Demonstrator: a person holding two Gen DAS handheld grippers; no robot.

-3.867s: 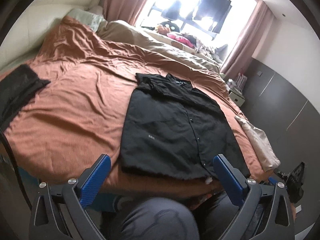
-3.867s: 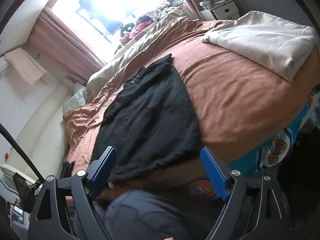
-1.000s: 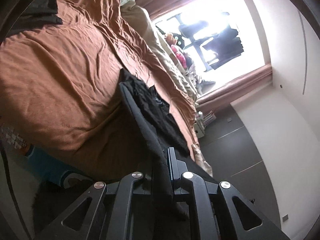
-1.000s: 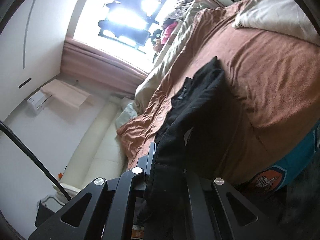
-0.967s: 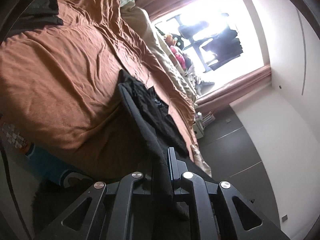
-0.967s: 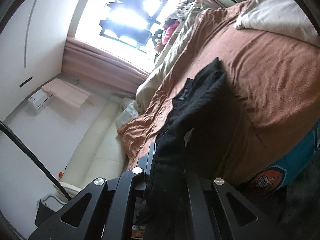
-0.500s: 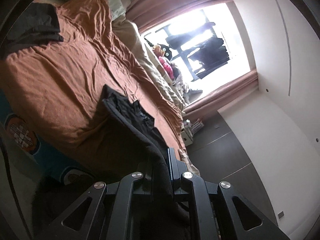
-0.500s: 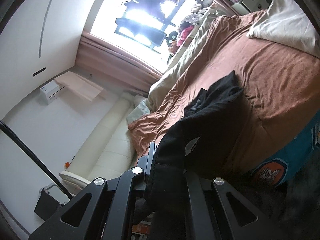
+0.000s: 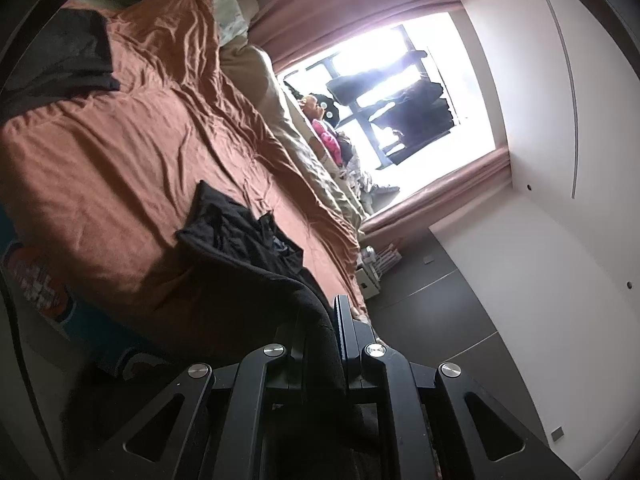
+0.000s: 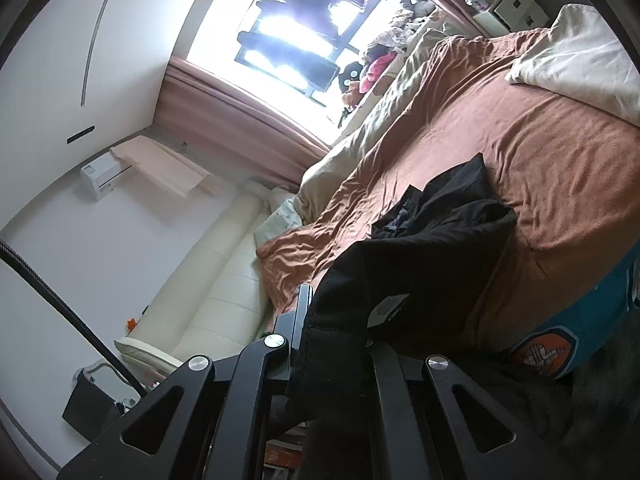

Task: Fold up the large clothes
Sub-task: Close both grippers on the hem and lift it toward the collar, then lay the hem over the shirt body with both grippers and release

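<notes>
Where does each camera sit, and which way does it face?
Left wrist: on the left tool, looking along its fingers over the brown bed cover toward the window; its fingers pinch the black shirt.
Right wrist: on the right tool, facing the same bed, window and a cream sofa; its fingers pinch the shirt too.
Shared: shirt, bed cover, window.

Bright window (image 9: 404, 92), pink curtains (image 9: 344, 4), white walls (image 9: 560, 240).
</notes>
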